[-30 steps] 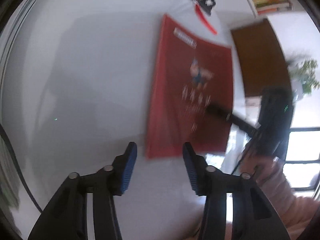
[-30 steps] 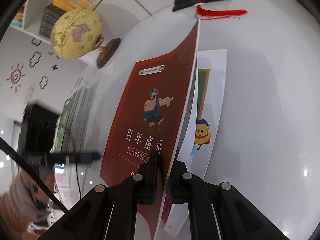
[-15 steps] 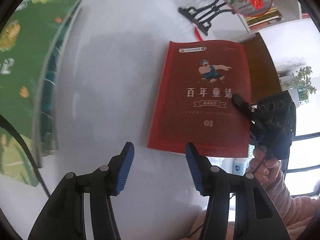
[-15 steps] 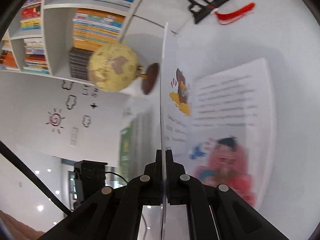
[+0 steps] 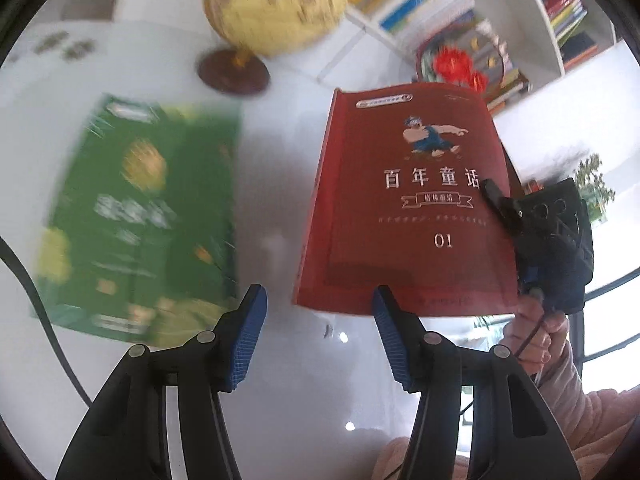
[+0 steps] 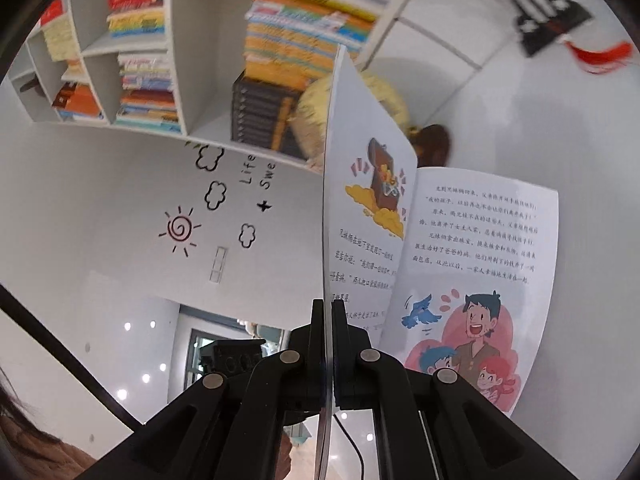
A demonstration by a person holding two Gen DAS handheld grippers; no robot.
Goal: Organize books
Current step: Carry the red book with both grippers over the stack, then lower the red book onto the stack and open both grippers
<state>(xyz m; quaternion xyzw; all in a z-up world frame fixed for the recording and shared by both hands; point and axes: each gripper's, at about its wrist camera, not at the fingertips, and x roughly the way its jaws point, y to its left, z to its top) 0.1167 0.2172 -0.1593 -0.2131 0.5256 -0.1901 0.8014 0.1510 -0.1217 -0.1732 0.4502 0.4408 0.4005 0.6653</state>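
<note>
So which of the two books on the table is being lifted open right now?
The red book: the right gripper is shut on its cover edge, pages showing. The green book lies flat and untouched.

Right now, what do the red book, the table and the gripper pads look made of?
Red book: paper with a thin card cover, since it bends. Table: smooth, glossy white, perhaps laminate; it mirrors lights. Left gripper pads: blue, finely ribbed, likely rubber.

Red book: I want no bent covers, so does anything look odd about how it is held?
Yes. The right gripper pinches only the red book front cover, so it stands up and the pages hang open.
</note>
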